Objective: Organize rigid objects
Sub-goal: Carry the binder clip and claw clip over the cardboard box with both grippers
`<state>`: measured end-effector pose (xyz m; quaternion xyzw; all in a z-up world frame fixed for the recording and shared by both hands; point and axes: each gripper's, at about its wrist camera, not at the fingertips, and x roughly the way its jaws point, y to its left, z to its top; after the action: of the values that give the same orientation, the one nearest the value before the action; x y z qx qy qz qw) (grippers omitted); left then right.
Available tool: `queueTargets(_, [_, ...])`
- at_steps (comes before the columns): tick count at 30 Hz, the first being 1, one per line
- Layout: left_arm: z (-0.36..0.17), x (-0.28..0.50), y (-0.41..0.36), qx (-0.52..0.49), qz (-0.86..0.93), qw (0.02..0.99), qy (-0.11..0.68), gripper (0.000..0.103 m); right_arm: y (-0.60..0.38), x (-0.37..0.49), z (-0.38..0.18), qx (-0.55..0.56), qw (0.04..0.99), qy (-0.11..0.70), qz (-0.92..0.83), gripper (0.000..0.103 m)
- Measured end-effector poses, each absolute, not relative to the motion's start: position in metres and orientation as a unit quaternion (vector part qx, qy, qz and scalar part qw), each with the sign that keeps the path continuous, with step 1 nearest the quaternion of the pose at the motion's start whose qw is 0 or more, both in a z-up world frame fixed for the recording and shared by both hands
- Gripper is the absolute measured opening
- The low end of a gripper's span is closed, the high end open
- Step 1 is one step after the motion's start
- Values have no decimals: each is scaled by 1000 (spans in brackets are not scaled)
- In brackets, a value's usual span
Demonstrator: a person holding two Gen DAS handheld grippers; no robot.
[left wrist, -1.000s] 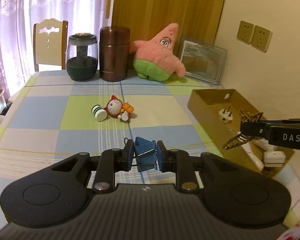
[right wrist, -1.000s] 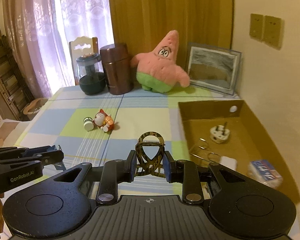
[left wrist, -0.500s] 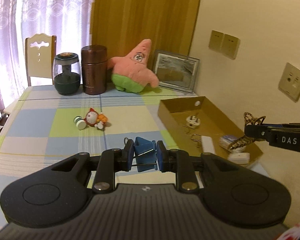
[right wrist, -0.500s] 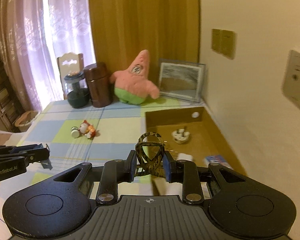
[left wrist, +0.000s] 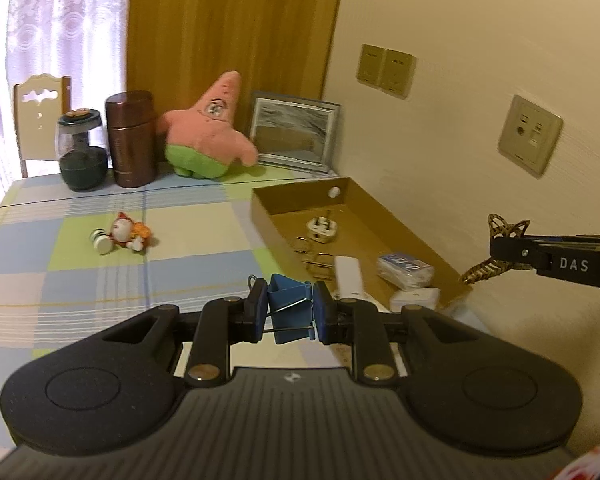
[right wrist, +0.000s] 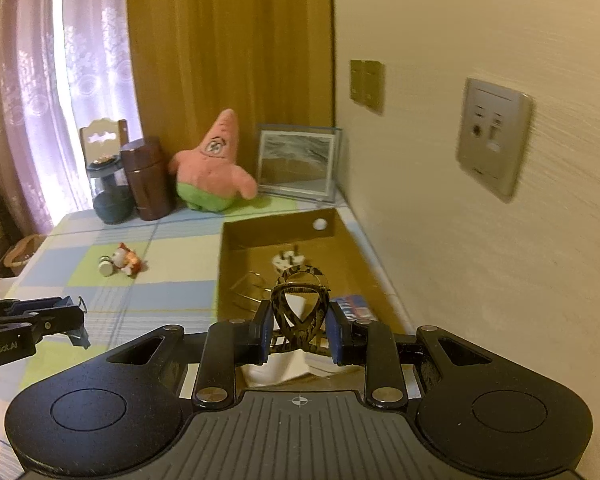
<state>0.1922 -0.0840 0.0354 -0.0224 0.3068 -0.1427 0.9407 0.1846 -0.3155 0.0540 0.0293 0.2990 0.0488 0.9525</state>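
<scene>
Binder clip (left wrist: pixel 290 305) and hair claw (right wrist: pixel 299 312), each clamped in a gripper above the checked table (left wrist: pixel 60 276).
Left gripper (left wrist: pixel 289 312) pinches the blue clip between its pads beside the cardboard box (left wrist: pixel 384 216); right gripper (right wrist: pixel 298 330) grips the patterned claw over the box. A small toy figure (left wrist: pixel 126 234) lies well apart. Only the left view shows the claw side-on.

Right gripper (right wrist: pixel 298 330) clamps leopard-print plastic hair claw (right wrist: pixel 298 312) above brown cardboard box (right wrist: pixel 260 232) w/ white plug (right wrist: pixel 287 261) inside.
</scene>
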Motion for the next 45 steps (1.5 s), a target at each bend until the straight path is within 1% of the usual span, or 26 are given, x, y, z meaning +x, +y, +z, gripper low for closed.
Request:
queueTargets(7, [29,205,-112,-17,-164,935,314,19,-339,196,49,35,950,307,37,25])
queueTargets(15, [18,240,-141,-6,-185,929,320,19,-355,232,36,32,944,324,44,25])
queueTargets(28, [-25,308,-175,21,-224,912,343,19,-367,295,10,27,939,340,54,24])
queueTargets(39, [-57,344,-188,69,-230,906,350,20,-366,323,-15,33,932,356,56,25])
queueTargets(40, [-58,346,-188,71,-226,906,350,20,-366,325,-17,34,932,357,57,25])
queueTargets(41, [-59,348,-187,69,-224,907,349,26,-366,326,-18,34,932,357,57,25])
queueTargets(42, [-59,350,-185,64,-224,908,348,28,-365,326,-19,34,932,357,57,25])
queueTargets(45, [-55,351,-179,57,-218,913,339,29,-365,328,-21,36,931,358,57,25])
